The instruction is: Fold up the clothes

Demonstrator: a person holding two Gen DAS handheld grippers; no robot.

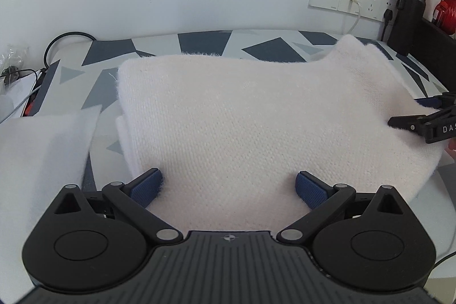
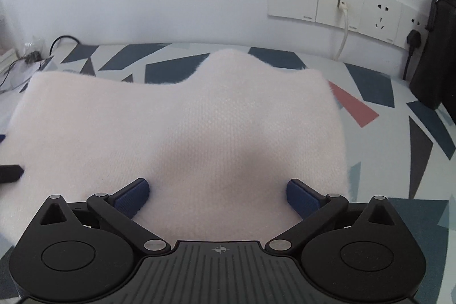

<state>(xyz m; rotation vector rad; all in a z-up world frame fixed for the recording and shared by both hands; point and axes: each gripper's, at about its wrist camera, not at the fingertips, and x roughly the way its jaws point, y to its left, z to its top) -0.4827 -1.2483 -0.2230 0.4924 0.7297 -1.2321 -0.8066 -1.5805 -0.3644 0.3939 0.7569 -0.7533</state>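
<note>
A pale pink knit garment [image 1: 242, 110] lies folded on the geometric-patterned cover [image 1: 199, 44], its far edge humped at the right. My left gripper [image 1: 228, 181] hovers at its near edge, open, blue pads spread wide over the knit and gripping nothing. My right gripper [image 2: 218, 190] is open the same way above the garment [image 2: 185, 118] on its right side, and casts a soft shadow on it. In the left wrist view the right gripper [image 1: 421, 116] juts in from the right edge. The left gripper's black tip [image 2: 8, 173] shows at the right wrist view's left edge.
A white cloth [image 1: 42, 150] lies left of the garment. Wall sockets [image 2: 342, 4] with a white cable [image 2: 344, 27] are behind. A black bottle [image 1: 407, 16] and a red vase of orange flowers [image 1: 444, 10] stand far right. Cables [image 1: 20, 73] clutter the far left.
</note>
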